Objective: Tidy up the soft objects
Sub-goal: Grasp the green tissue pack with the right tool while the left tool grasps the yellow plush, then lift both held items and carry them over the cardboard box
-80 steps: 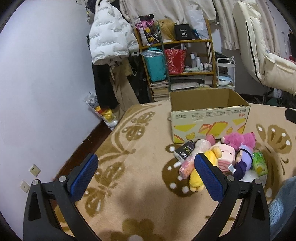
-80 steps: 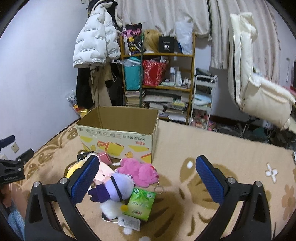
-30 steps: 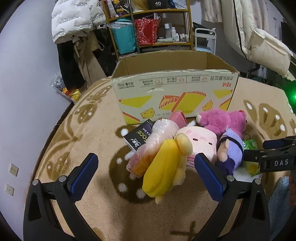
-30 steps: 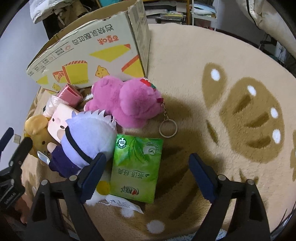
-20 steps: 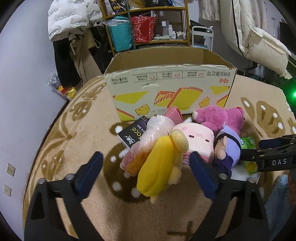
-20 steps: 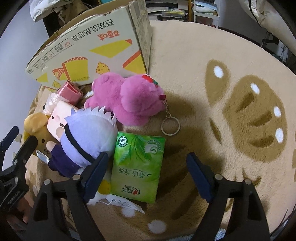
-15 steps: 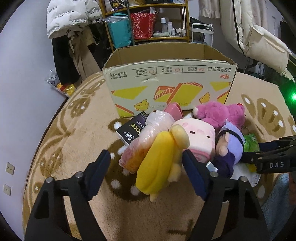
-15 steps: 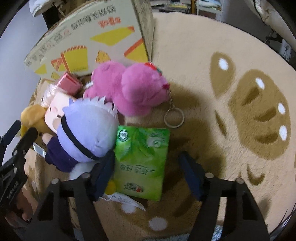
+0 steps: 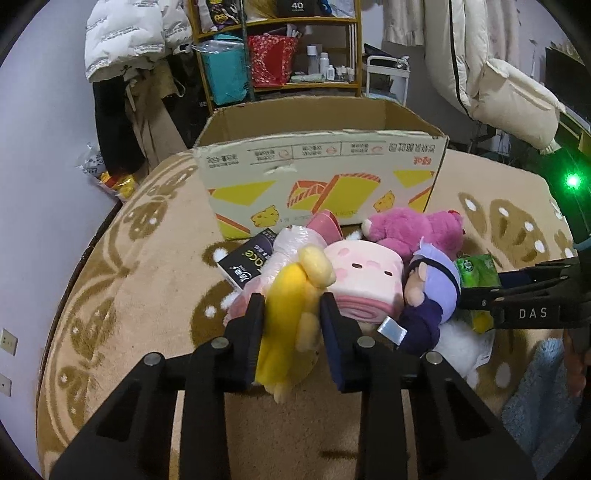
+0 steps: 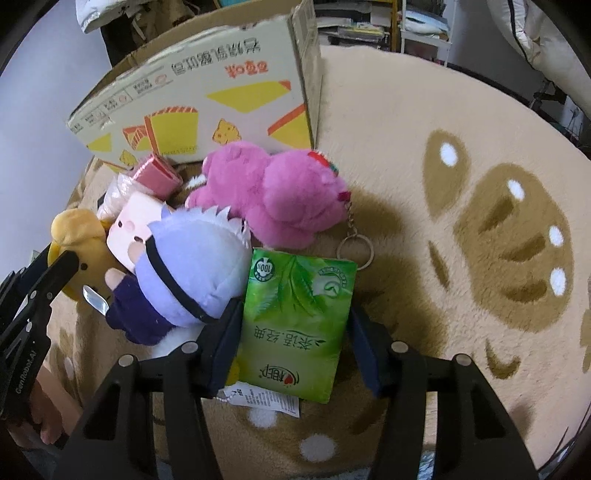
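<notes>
Yellow plush [image 9: 291, 314] pinched by left claw [image 9: 291, 325], right claw [image 10: 291, 325] clamping green tissue pack [image 10: 295, 325], purple doll [image 10: 188, 269] crowding between.

"DAS" is printed in white on the right gripper [image 9: 532, 314] at 3 o'clock; "GenRobot.AI" runs along the left gripper [image 10: 22, 365] at 8 o'clock; "40" marks a black box [image 9: 297, 6] at 12 o'clock; "100%" tops the green tissue pack [image 10: 295, 325]

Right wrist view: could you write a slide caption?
Right gripper closes on green tissue pack beside plush toys.
</notes>
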Demonstrator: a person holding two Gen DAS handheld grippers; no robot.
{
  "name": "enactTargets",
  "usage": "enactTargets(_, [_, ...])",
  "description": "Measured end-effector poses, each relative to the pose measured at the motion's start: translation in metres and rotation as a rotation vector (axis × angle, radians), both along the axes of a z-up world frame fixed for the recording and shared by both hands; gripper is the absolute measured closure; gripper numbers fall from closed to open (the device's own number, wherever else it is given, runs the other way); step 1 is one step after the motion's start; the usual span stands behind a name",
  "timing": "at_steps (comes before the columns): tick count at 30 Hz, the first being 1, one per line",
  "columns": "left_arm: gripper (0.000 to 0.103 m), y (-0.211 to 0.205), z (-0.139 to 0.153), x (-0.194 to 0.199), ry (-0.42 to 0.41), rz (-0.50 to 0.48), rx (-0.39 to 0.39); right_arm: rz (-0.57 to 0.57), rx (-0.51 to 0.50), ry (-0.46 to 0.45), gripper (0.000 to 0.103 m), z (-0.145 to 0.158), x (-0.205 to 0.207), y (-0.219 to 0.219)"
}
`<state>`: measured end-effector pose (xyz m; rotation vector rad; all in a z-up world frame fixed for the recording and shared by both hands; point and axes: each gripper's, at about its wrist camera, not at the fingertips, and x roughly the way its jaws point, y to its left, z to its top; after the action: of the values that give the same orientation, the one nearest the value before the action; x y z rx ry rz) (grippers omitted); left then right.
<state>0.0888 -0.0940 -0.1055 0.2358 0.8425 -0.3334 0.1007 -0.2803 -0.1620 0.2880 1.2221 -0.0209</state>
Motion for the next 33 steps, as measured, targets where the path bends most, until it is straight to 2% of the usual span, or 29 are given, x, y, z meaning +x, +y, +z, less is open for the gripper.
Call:
enactTargets(7, [0.074,0.008,0.009,-0.006,-0.023,0.020,-0.029,-0.015,-0.025,-0.059,0.044,0.011,0.005,0.007])
enactTargets(17, [0.074,0.016,0.026,-0.023,-0.081,0.052,-0.038,0.011,-0.059,-0.252,0.044,0.048,0.002,0.024])
enactTargets(19, [0.074,0.019,0.029,-0.024,-0.081,0.065,-0.043,0.028,-0.071,-0.282,0.044,0.061,-0.015,0.007])
enactTargets(26, [0.075,0.024,0.039,-0.030,-0.099,0.087,-0.040,0.083,-0.127,-0.378,0.044,0.090,-0.033,-0.003])
enactTargets(29, [0.075,0.023,0.041,-0.028,-0.102,0.091,-0.033,0.074,-0.139,-0.411,0.044,0.102,-0.034,0.001])
enactTargets(33, [0.076,0.023,0.051,-0.029,-0.144,0.076,-0.036,0.057,-0.129,-0.463,0.044,0.121,-0.036,0.001])
